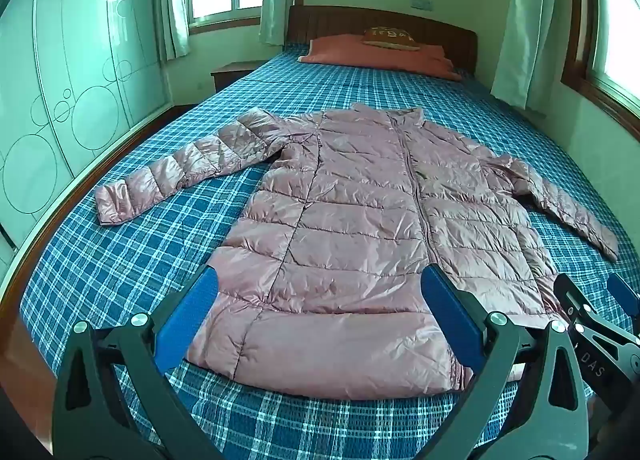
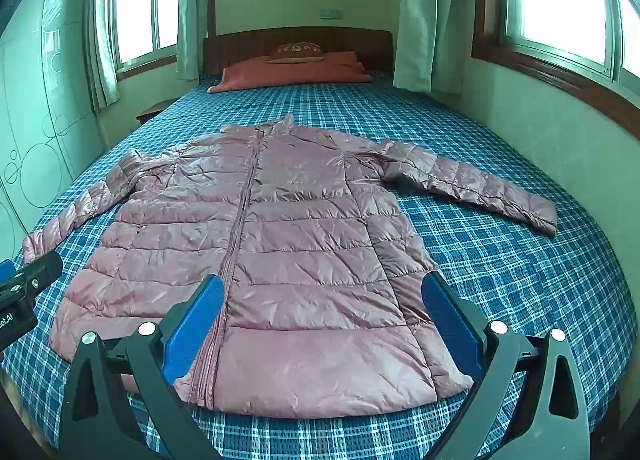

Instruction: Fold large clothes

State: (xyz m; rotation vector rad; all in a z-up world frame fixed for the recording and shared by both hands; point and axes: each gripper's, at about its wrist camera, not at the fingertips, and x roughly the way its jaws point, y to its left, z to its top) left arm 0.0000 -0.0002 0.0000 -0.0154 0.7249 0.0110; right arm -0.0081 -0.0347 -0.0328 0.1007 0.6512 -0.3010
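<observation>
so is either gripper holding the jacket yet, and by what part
Nothing is held. The left gripper and the right gripper are both open above the hem of the pink jacket, which lies flat on the bed.

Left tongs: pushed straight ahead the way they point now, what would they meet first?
Most likely the pink puffer jacket: the open left tongs frame its lower body near the hem, laid flat on the plaid bed. Their height above it is unclear.

Left tool and right tool side by side; both wide apart, blue fingers empty.
</observation>
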